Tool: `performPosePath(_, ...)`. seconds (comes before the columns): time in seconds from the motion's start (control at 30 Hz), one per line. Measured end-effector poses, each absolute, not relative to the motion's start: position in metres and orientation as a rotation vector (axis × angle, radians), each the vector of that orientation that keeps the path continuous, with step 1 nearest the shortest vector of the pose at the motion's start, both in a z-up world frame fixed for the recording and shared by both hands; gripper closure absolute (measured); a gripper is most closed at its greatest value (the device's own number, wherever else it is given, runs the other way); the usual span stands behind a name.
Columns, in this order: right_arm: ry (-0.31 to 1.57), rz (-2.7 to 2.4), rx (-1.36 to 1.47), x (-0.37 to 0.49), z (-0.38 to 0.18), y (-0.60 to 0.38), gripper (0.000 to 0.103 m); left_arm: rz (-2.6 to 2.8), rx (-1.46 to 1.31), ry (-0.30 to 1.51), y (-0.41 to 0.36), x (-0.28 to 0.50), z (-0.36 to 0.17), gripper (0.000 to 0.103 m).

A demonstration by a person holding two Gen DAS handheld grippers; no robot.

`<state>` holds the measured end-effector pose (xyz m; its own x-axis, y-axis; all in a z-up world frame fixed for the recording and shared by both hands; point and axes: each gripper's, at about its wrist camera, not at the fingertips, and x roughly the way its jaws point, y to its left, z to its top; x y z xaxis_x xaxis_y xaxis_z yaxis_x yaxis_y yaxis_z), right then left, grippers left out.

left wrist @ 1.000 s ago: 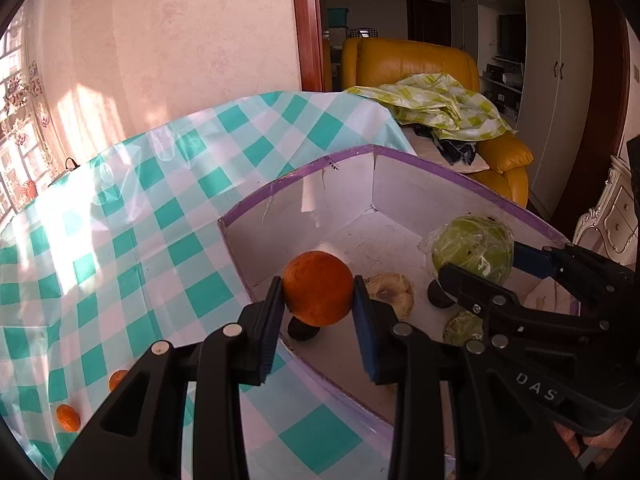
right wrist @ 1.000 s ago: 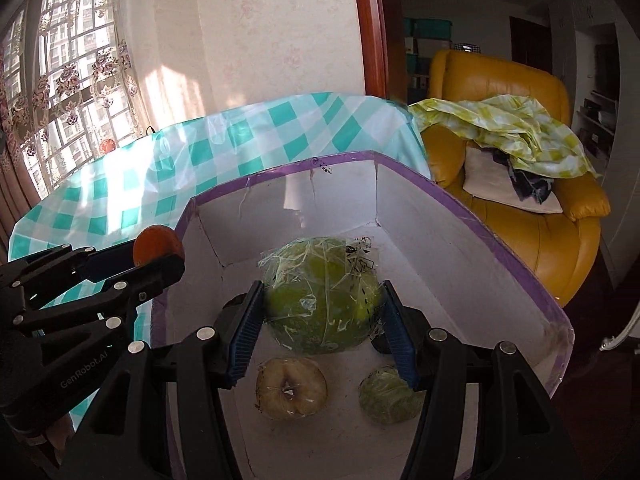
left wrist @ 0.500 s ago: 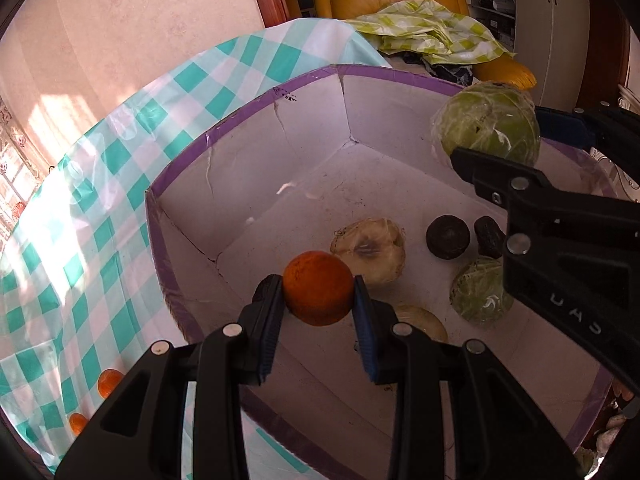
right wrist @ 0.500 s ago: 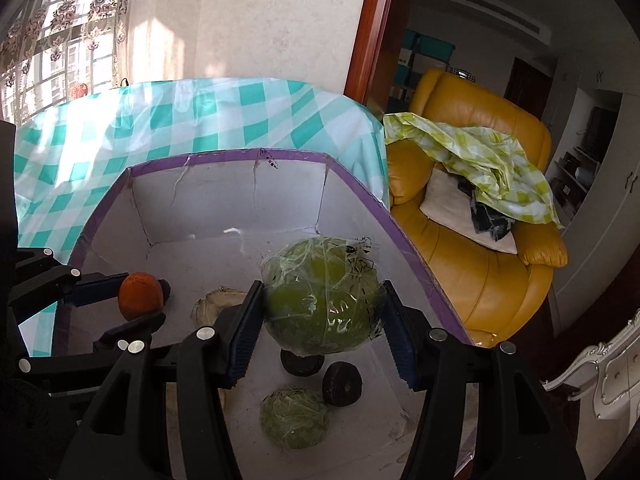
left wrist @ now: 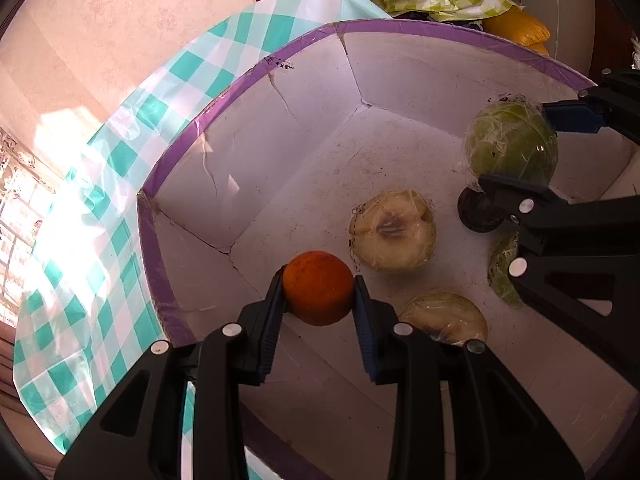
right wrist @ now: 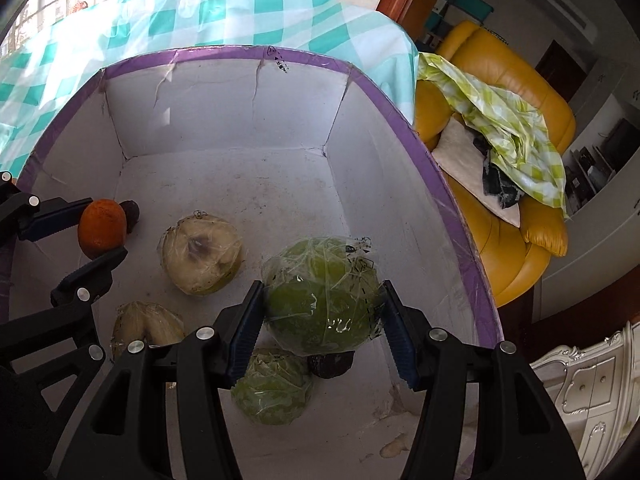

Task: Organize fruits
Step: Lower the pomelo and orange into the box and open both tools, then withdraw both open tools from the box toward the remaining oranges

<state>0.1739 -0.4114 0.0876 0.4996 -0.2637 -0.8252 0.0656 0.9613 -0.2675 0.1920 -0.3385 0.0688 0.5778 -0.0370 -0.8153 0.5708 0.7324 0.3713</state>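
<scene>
A round orange fruit with a matt, rough skin (left wrist: pixel 318 288) sits clamped between the blue pads of the left claw (left wrist: pixel 319 294), held above the floor of a white cardboard box edged with purple tape (left wrist: pixel 256 74), close to the box's left wall. The right claw (right wrist: pixel 323 312) is closed on a large green round fruit wrapped in clear plastic film (right wrist: pixel 324 294), which hangs over the right side of the same box, near its right wall.

On the box floor between the two claws lies a pale yellowish cut fruit half in plastic film (right wrist: pixel 201 254), cut face upward. A second pale wrapped piece (right wrist: pixel 146 326) lies nearer the box's front edge, partly hidden behind the left claw's arm. A smaller green wrapped fruit (right wrist: pixel 272 386) rests under the held green one, with a dark round fruit (right wrist: pixel 331 364) just beside it. Another dark round fruit (right wrist: pixel 132 211) shows behind the orange one.

The box stands on a worktop covered with a teal-and-white checked plastic cloth (right wrist: pixel 200 8), at the worktop's right edge. Beyond that edge stands a yellow leather armchair (right wrist: pixel 516 128) with a green-and-white checked cloth (right wrist: pixel 508 120) draped over it.
</scene>
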Motion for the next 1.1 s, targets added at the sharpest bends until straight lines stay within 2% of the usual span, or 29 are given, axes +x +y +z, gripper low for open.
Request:
performPosePath(0.17, 1.081, -0.243, -0.192, 0.177, 0.083, -0.415, 0.046, -0.35, 0.755, 0.898, -0.344, 0.194, 0.061, 0.068)
performPosePath(0.3, 1.071, -0.257, -0.178, 0.176, 0.085, -0.414, 0.037, -0.353, 0.774, 0.897, -0.344, 0.193, 0.06, 0.066)
performPosePath(0.43, 1.047, -0.25, -0.15, 0.173, 0.09, -0.416, 0.029, -0.38, 0.739, 0.903, -0.343, 0.192, 0.062, 0.057)
performPosePath(0.5, 1.037, -0.249, -0.144, 0.172, 0.091, -0.416, 0.026, -0.401, 0.716, 0.899, -0.342, 0.191, 0.064, 0.044)
performPosePath(0.67, 1.007, -0.256, -0.121, 0.17, 0.096, -0.418, 0.023, -0.421, 0.681, 0.883, -0.339, 0.188, 0.066, 0.042)
performPosePath(0.73, 0.988, -0.259, -0.11, 0.168, 0.098, -0.421, 0.02, -0.437, 0.653, 0.875, -0.337, 0.187, 0.068, 0.038)
performPosePath(0.77, 0.977, -0.261, -0.099, 0.168, 0.099, -0.423, 0.018, -0.45, 0.638, 0.866, -0.336, 0.185, 0.07, 0.032)
performPosePath(0.9, 0.948, -0.254, -0.063, 0.165, 0.103, -0.426, 0.017, -0.461, 0.648, 0.784, -0.338, 0.172, 0.073, 0.013)
performPosePath(1.03, 0.92, -0.245, -0.026, 0.161, 0.107, -0.429, 0.017, -0.466, 0.571, 0.76, -0.33, 0.171, 0.08, 0.012)
performPosePath(1.1, 0.907, -0.243, -0.001, 0.16, 0.109, -0.432, 0.017, -0.494, 0.503, 0.756, -0.323, 0.17, 0.087, 0.007)
